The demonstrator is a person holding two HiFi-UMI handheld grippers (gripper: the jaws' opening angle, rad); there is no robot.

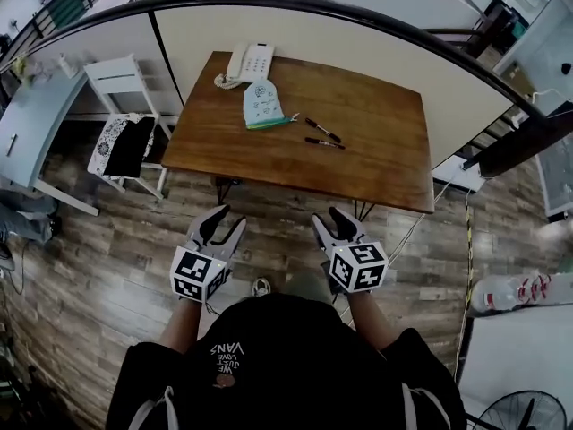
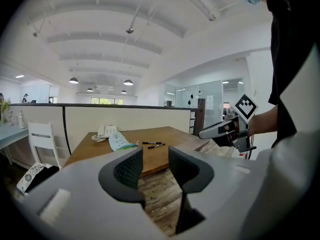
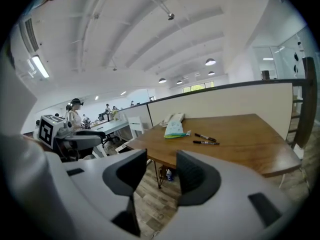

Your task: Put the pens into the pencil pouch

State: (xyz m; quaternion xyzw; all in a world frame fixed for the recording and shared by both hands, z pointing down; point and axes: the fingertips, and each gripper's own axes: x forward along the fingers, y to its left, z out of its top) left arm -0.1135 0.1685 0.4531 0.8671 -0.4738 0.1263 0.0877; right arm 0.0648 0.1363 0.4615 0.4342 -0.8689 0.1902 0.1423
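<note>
A light-blue pencil pouch [image 1: 262, 104] lies on the brown wooden table [image 1: 385, 164], towards its far left. Two dark pens [image 1: 321, 129] [image 1: 324, 142] lie just right of the pouch, apart from it. Both grippers hang over the floor, short of the table's near edge. My left gripper [image 1: 228, 219] is open with nothing between its fingers, and so is my right gripper [image 1: 326, 217]. In the left gripper view the pouch [image 2: 119, 142] and pens [image 2: 151, 143] show far beyond the open gripper [image 2: 155, 169]. The right gripper view shows the pouch [image 3: 175, 129] and pens [image 3: 205, 137] ahead of its open gripper [image 3: 162, 171].
A white desk phone [image 1: 249, 63] sits at the table's far left corner, behind the pouch. A white chair [image 1: 125, 141] with a dark cloth stands left of the table. A curved partition [image 1: 358, 34] runs behind the table. Wood-plank floor lies under the grippers.
</note>
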